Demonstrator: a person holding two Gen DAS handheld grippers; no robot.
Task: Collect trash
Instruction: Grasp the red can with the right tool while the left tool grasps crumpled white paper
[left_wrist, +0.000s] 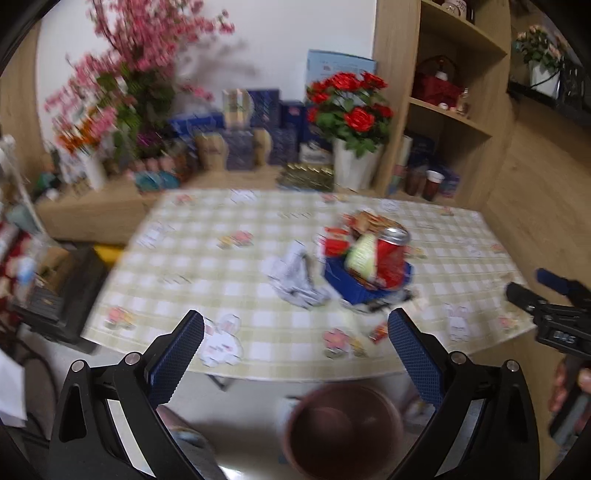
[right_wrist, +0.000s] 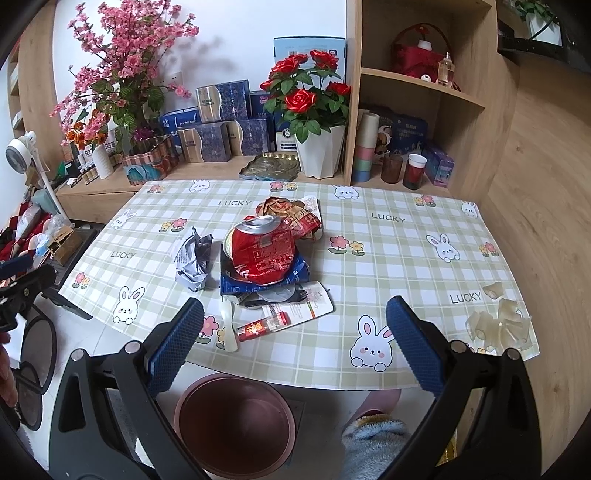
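Red and crushed, the can tops a trash heap mid-desk, crumpled paper just beside it. Both the left gripper and right gripper hover released, empty, above a brown bin on the floor.

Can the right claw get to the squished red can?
Probably yes. The right claw is open and empty, and the red can sits on top of the trash pile straight ahead with nothing covering it. Only small wrappers lie on the table between them.
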